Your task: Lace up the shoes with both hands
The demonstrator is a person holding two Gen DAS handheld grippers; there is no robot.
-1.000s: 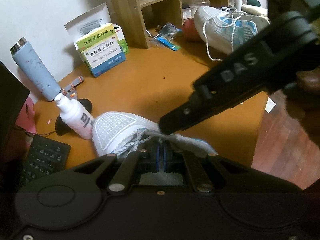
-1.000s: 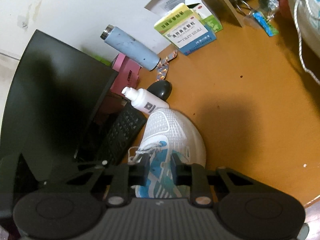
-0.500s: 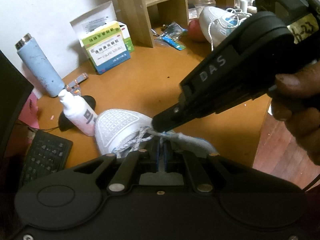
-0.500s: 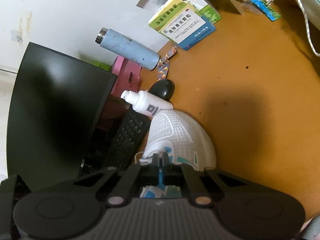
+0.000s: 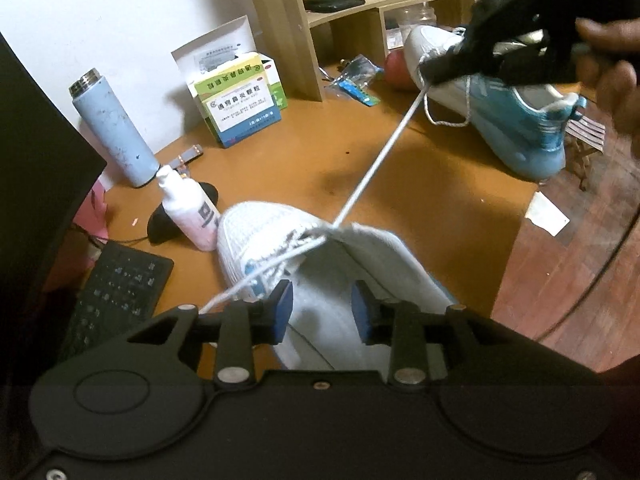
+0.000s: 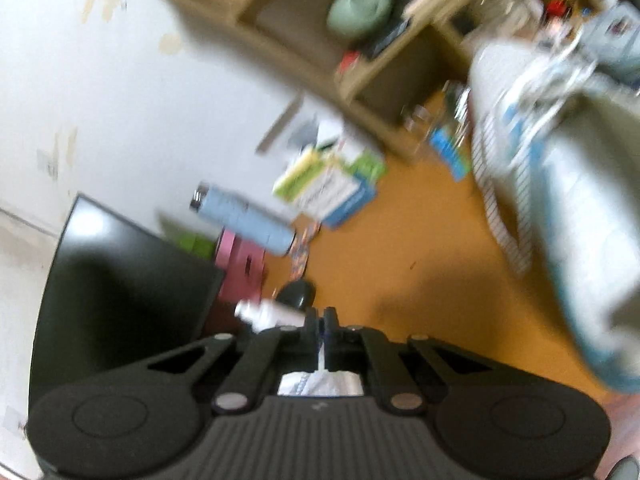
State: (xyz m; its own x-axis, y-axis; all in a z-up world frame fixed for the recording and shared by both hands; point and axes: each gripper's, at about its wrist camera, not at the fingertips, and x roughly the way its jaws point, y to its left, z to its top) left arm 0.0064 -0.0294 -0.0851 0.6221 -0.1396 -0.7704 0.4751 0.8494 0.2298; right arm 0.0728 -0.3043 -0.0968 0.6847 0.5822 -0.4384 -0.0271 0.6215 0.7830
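Note:
A white mesh shoe (image 5: 276,236) lies toe-away on the orange table, just ahead of my left gripper (image 5: 322,310). Its jaws are opening, with the shoe's tongue showing between the blue pads (image 5: 282,308) and nothing pressed by them. A white lace (image 5: 376,160) runs taut from the shoe's eyelets up to my right gripper (image 5: 426,70), held by a hand at the upper right. In the blurred right wrist view that gripper (image 6: 321,318) is shut on the lace (image 6: 320,356). A second lace end (image 5: 228,298) trails to the left finger's outer side. A second shoe (image 5: 500,116) with a blue sole lies at the back right.
A blue flask (image 5: 112,128), a white pump bottle (image 5: 190,208), a black mouse (image 5: 160,228) and a medicine box (image 5: 240,104) stand left of the shoe. A keyboard (image 5: 116,284) and a dark monitor (image 5: 36,168) fill the left. A wooden shelf (image 5: 280,28) stands behind; the table edge (image 5: 516,240) drops off at right.
My right gripper shut on the lace at the shoe, then swung up and to the right, drawing it taut. My left gripper went from shut to open and backed off a little.

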